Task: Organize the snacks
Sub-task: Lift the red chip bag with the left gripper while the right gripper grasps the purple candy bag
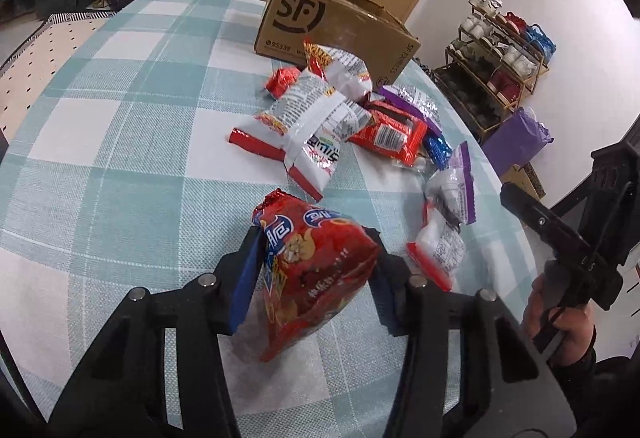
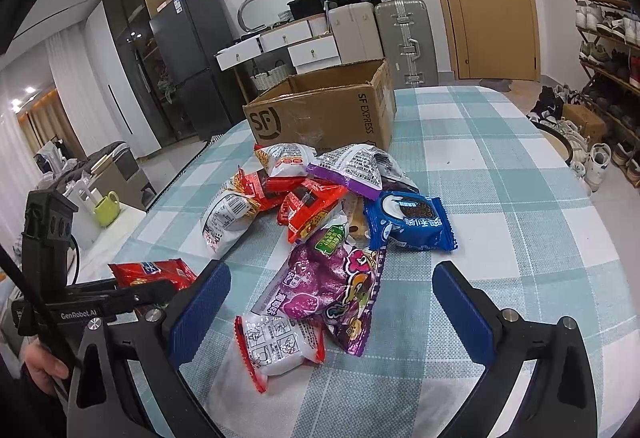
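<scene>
A table under a teal-and-white checked cloth (image 2: pixel 500 166) fills both views. Its right side is bare cloth out to the rounded edge in the right wrist view, and the left wrist view shows a wide bare stretch on the left of the snacks, running to the far edge.

An open SF Express cardboard box (image 2: pixel 320 114) stands at the far end, its flaps up and its printed long side facing the heap; the nearest packets lie just beside its base.

The snack pile (image 2: pixel 320 198) sits between the box and the grippers, packets overlapping. A purple snack bag (image 2: pixel 328 286) lies flat with its long axis running toward the right gripper. A small white packet with red edges (image 2: pixel 276 342) touches its near end. A blue cookie pack (image 2: pixel 412 222) lies to the right of the pile, long side across the view.

The left gripper (image 1: pixel 316 270) points steeply down at the table. Its blue pads press both sides of a red snack bag (image 1: pixel 316 270), which stands on edge, long axis running from the camera toward the pile, top crimp at the far end. It sits on the near side of the pile, apart from it.

The right gripper (image 2: pixel 332 302) hangs above the near end of the pile, tilted down, jaws spread wide either side of the purple bag without touching it. A hand (image 2: pixel 44 362) grips the left tool's handle at the frame edge.
</scene>
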`<state>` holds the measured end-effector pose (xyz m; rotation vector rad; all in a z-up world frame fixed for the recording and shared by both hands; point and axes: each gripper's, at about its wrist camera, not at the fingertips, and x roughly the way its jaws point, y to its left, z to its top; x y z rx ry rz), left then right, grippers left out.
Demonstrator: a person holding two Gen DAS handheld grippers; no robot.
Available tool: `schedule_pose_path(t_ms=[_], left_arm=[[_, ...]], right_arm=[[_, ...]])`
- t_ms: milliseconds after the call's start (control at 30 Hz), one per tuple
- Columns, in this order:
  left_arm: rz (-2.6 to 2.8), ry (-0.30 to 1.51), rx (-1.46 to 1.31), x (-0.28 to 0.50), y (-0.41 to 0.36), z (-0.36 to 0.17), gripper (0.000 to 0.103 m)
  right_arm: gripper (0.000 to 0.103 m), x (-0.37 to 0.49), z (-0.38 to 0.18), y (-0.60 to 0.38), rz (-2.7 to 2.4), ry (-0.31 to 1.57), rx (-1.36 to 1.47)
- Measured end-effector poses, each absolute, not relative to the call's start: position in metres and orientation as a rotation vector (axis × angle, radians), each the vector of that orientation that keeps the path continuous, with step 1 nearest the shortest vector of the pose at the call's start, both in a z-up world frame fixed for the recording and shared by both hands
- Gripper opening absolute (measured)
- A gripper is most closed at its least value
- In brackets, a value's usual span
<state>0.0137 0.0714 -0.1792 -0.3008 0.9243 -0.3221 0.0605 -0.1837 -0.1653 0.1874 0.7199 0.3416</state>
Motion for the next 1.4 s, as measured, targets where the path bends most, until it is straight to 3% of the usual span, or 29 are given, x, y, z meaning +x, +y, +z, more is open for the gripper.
schedule_pose_path(t_ms=[1000, 1067, 1133, 1400], left_arm=[[-0.335, 0.934, -0.321, 0.044, 0.082, -0.172, 0.047], [-0.331, 0.935, -0.315, 0.047, 0.08, -0.172, 0.047], [-0.323, 0.934, -0.306, 0.048, 0.079, -0.171, 0.047], [-0.296, 0.929, -0.283, 0.046, 0.076, -0.167, 0.047]], right_arm=[[0.102, 0.12, -0.208, -0.17, 0.417, 0.914, 0.3], [0.098, 0.122, -0.211, -0.17, 0.428, 0.925, 0.307], [0.088, 0.121, -0.211, -0.17, 0.421, 0.925, 0.297], [0.073, 0.117, -0.213, -0.177, 0.445, 0.921, 0.319]])
